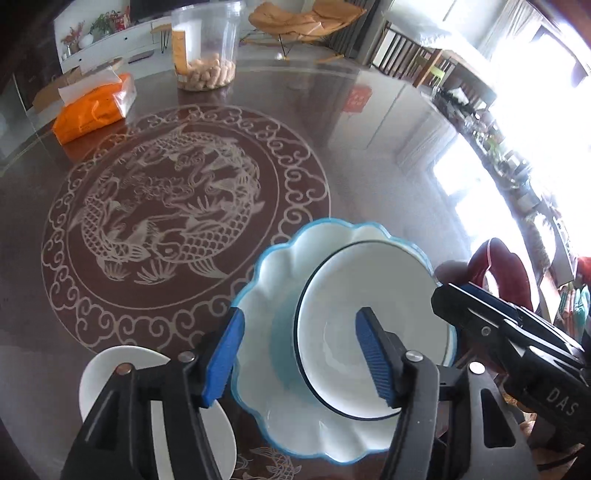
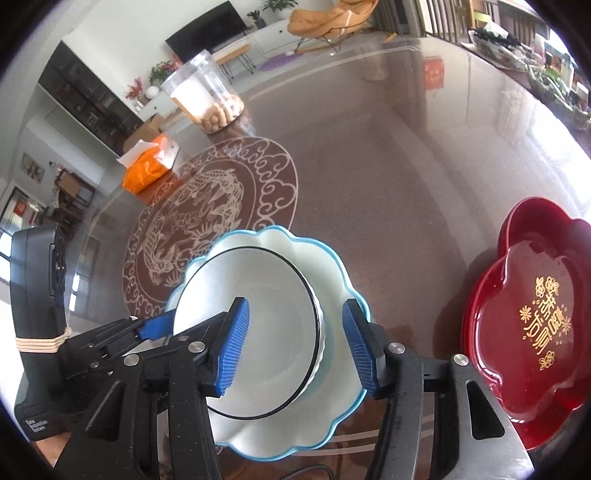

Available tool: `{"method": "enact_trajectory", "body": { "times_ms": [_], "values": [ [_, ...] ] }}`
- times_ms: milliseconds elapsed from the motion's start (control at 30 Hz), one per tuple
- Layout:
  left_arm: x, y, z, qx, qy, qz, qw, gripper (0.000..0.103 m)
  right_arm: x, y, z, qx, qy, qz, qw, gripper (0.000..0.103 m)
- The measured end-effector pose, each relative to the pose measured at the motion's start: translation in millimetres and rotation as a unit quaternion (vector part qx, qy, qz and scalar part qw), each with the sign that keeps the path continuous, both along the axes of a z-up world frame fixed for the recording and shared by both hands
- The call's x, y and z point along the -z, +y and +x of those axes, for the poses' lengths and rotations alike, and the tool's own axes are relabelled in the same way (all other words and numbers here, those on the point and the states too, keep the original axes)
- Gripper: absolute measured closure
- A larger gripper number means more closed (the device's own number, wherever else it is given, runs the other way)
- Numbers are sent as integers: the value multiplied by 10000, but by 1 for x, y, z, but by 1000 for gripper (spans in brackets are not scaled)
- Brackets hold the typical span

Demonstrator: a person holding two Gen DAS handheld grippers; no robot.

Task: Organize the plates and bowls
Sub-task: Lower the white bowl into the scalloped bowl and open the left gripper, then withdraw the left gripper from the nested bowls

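right up close, the left claw (image 1: 299, 354) is spread apart, blue pads straddling the near-left rim of the white bowl (image 1: 369, 332) with nothing pinched: 1 pad sits outside over the scalloped plate (image 1: 266, 291), the other hangs over the bowl's inside. the right claw (image 2: 295, 343) is released too, jaws parted, 1 pad over the bowl's interior and 1 out beyond its right edge, neither pressing on it.

and there's the task's stack: the white bowl (image 2: 255, 332), thin dark line round its rim, sits inside the blue-edged scalloped plate (image 2: 332, 273), and the plate rests flat on the glass-topped table (image 2: 406, 177) at its near edge. from the left wrist view the right claw's black body comes in at the right side, next to the stack.

just left of the stack, partly under the left claw's frame, lies a small plain white plate (image 1: 110, 373). off to the right, near but apart, a dark red lobed dish (image 2: 535, 314) with gold characters inside.

further out, the round dragon-and-fish motif (image 1: 177, 221) spreads across the table's middle. beyond it, an orange tissue pack (image 1: 92, 110) with a white sheet sticking up, and beside that a clear plastic jar (image 1: 205, 48) with pale peanut-like pieces in the bottom.

way back, off the table, an orange lounge chair (image 1: 306, 18).
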State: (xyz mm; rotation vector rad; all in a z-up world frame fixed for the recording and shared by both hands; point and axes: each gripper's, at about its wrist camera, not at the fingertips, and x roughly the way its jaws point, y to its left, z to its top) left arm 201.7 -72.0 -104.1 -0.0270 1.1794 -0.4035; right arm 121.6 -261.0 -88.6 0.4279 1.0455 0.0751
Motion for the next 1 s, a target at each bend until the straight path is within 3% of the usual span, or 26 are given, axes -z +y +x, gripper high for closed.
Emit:
{"method": "enact_trajectory", "body": {
  "times_ms": [133,233,400,533,567,633,733,867,1000],
  "values": [
    [-49,33,-27,-241,-817,-308,9959,23,-34,2,-24,86,-451,-357,9983,45],
    [-75,70,-63,-482,-1462,-428,9872,13,-59,14,-58,198,-922,-936,9911,37],
    [-74,134,-124,-973,-2169,-501,9700,9,-66,43,-127,657,-1626,-1571,9719,33],
    [-47,165,-153,-1103,-2009,-271,9730,9,-58,67,-183,1168,-2449,-1662,9480,32],
    [-39,170,-159,-1157,-1980,-271,9730,9,-55,75,-188,1127,-2572,-1671,9451,25],
    [-29,178,-170,-1440,-1930,-292,9701,9,-47,89,-183,773,-2482,-1632,9517,22],
    [-20,179,-177,-1465,-1755,-357,9729,9,-34,107,-166,211,-2026,-1513,9673,22],
    [-24,166,-180,-1308,-2075,292,9690,8,-23,122,-170,-30,-2056,-1385,9688,22],
    [-20,164,-164,-1064,-1790,449,9770,8,-14,130,-175,-251,-1970,-1458,9692,22]
  ]
}}
